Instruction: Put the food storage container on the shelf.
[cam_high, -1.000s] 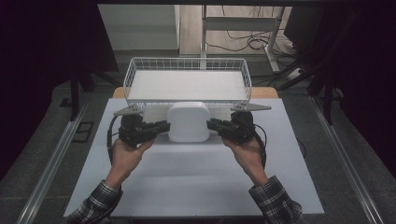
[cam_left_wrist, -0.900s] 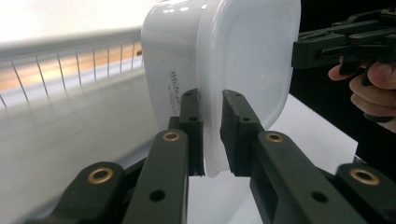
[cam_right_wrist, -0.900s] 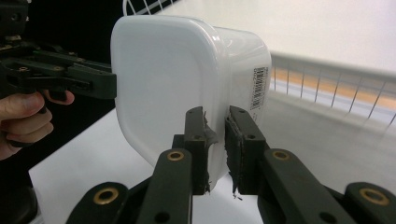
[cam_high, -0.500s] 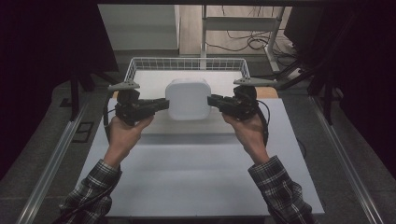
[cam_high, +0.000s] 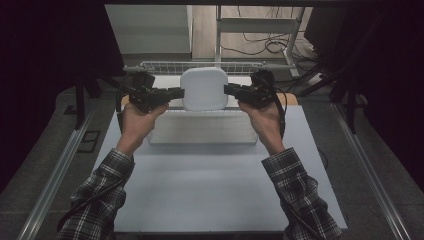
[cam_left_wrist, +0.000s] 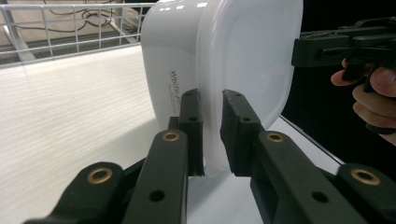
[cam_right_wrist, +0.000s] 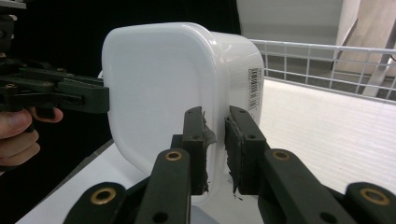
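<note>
The white container (cam_high: 203, 89) hangs between both tongs, left (cam_high: 176, 93) and right (cam_high: 231, 90) clamped on its opposite rims; the wire basket (cam_high: 200, 65) lies just beyond.

White plastic container (cam_left_wrist: 224, 60), rounded corners, tipped on its side, faint script on one wall; its thin rim is pinched between the two black jaws of the left claw (cam_left_wrist: 212, 135). Right claw (cam_left_wrist: 345, 46), black, held by a hand (cam_left_wrist: 373, 98), meets the container's far edge. Behind: white wire basket (cam_left_wrist: 60, 28) with white ribbed floor; pale worktop (cam_left_wrist: 308, 149) at lower right.
</note>
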